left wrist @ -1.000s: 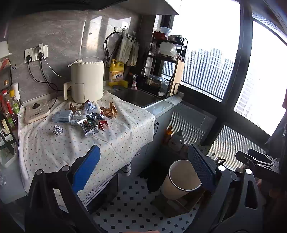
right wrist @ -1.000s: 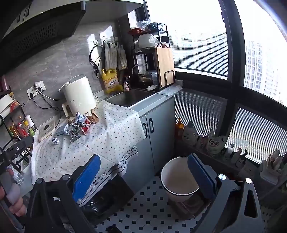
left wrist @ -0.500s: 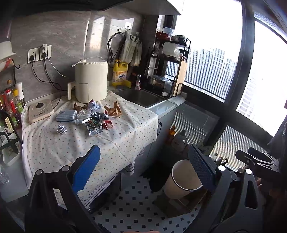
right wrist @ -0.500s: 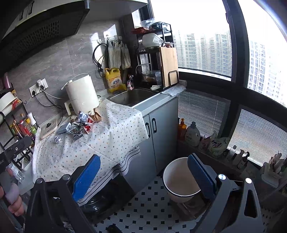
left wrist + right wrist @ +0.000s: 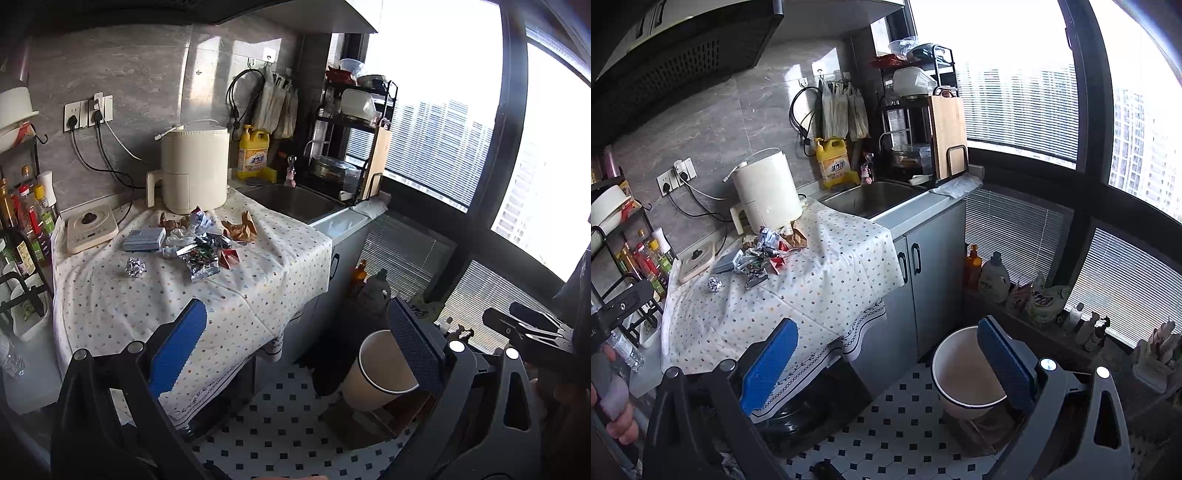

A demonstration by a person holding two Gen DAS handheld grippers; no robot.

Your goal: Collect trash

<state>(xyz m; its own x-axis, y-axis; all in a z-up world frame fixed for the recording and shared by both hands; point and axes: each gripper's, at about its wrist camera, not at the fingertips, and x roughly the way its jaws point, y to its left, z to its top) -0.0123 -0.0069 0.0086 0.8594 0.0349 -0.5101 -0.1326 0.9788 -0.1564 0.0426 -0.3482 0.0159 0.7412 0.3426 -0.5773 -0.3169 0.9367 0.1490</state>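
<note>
On the table (image 5: 110,302), under a dotted cloth, the trash lies in one heap (image 5: 201,240) in front of the white air fryer (image 5: 194,170); one foil ball (image 5: 135,266) sits apart to its left, with one grey packet (image 5: 144,239) just behind. One steel sink (image 5: 868,195) shows nothing inside. On the floor stands one white bin (image 5: 964,373), its visible inside bare. The left claw (image 5: 295,350) and the right claw (image 5: 886,354) both hang released, holding nothing, well apart from the trash.
</note>
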